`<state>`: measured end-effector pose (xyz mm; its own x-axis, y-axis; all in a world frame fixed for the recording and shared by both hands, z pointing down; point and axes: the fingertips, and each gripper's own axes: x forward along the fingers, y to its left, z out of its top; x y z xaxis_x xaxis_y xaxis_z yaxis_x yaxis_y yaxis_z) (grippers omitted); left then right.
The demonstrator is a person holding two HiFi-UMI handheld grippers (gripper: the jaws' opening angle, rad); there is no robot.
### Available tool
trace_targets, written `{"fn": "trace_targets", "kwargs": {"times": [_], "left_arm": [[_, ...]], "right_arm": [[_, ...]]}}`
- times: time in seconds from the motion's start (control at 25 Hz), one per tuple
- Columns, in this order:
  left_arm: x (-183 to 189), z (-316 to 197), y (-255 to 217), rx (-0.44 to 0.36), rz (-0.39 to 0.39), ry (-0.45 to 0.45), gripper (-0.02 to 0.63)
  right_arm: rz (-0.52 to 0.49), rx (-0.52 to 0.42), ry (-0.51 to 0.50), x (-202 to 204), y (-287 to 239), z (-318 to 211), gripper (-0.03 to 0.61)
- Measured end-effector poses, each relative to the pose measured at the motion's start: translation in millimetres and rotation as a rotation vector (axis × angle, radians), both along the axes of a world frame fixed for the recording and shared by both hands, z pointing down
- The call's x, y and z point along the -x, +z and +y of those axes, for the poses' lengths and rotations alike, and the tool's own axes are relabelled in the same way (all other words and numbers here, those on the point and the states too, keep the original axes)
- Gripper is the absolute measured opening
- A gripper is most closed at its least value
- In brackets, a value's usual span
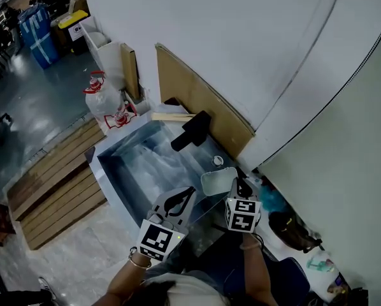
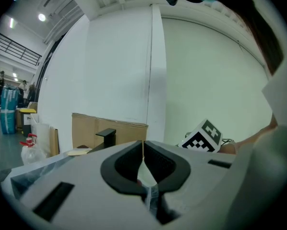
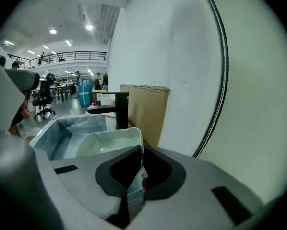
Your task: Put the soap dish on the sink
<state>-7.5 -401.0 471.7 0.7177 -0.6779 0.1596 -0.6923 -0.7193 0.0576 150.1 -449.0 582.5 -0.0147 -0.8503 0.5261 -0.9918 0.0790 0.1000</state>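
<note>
Held at the tip of the right gripper (image 1: 234,185): white soap dish (image 1: 216,182), over the rim of the grey sink (image 1: 122,169). Just ahead, black faucet (image 1: 192,131) before cardboard sheet (image 1: 197,99). Alongside, leftward, left gripper (image 1: 188,192) above the basin's near edge.

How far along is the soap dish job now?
Done: the right gripper is shut on the rim of the white soap dish. In hand: the dish is held at the edge of the sink, near the black faucet. Left: setting it down, letting go. The left gripper is shut, empty.
</note>
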Motion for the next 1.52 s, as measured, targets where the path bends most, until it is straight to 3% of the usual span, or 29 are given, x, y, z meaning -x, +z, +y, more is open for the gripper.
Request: {"fn": "trace_targets", "kwargs": {"times": [0.68,0.96,1.52], "left_arm": [[0.4,-16.5,27.7,0.059,-0.025,0.001,0.017],[2.2,-18.2,33.8,0.065,-0.039,-0.006,0.017],[-7.4,-16.1,33.0,0.063,-0.05,-0.017,0.017]], "right_arm": [[0.044,0.022,-0.013,-19.8,50.4,-29.4,0.034],[-0.041,0.039,0.025,-26.2,67.0,-32.8,0.034],[-0.101,0.066,0.028,-32.7,84.4,-36.1,0.034]]}}
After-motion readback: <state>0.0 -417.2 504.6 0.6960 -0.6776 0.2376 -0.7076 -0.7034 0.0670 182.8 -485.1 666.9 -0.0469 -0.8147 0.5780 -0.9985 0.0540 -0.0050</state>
